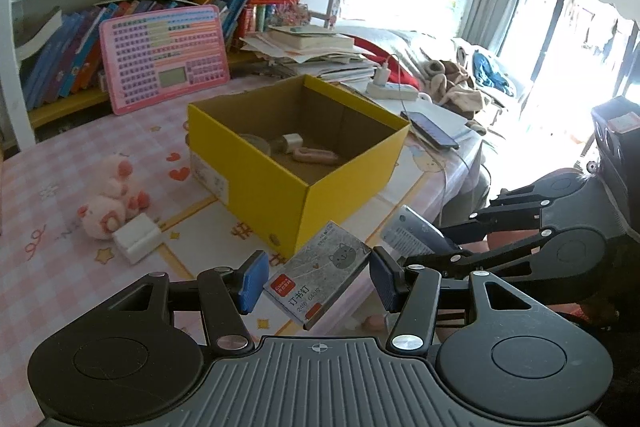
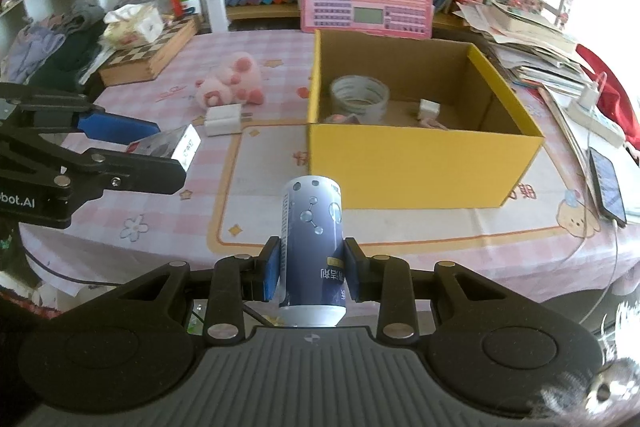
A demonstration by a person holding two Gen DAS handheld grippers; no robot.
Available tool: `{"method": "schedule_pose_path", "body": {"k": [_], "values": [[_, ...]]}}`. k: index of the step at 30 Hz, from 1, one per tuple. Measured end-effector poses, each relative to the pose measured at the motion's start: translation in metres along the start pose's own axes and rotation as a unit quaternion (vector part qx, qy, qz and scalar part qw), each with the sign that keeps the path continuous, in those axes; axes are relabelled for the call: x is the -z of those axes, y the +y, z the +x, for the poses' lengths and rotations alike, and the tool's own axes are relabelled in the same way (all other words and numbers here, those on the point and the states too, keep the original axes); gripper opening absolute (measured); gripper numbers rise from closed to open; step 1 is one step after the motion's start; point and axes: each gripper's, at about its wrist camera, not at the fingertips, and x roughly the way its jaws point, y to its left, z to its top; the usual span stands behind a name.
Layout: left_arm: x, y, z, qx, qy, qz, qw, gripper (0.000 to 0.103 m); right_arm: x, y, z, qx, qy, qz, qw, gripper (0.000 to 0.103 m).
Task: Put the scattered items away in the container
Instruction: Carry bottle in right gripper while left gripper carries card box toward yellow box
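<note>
While left tongs (image 1: pixel 316 281) clamp staples box (image 1: pixel 318 271), right tongs (image 2: pixel 312 273) clamp bottle (image 2: pixel 312 227)

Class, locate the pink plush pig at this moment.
In both views the pink plush pig lies on the table left of the yellow box, touching a white block.

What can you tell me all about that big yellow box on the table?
The yellow box is cardboard, yellow outside and plain brown inside, with no lid on. It sits upright on the pink checked tablecloth, touching neither claw. Inside lie a clear tape roll, a small white cube-shaped thing and a pink item. A label shows on its left side.
</note>
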Motion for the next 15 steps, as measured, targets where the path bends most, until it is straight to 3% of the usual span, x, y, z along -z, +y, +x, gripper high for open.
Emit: {"method": "schedule_pose_path", "body": {"k": [15], "values": [[-0.029, -0.033, 0.043, 0.0, 0.002, 0.005, 1.0, 0.055, -0.009, -0.065, 0.002, -0.003, 0.001, 0.008, 1.0, 0.03]]}}
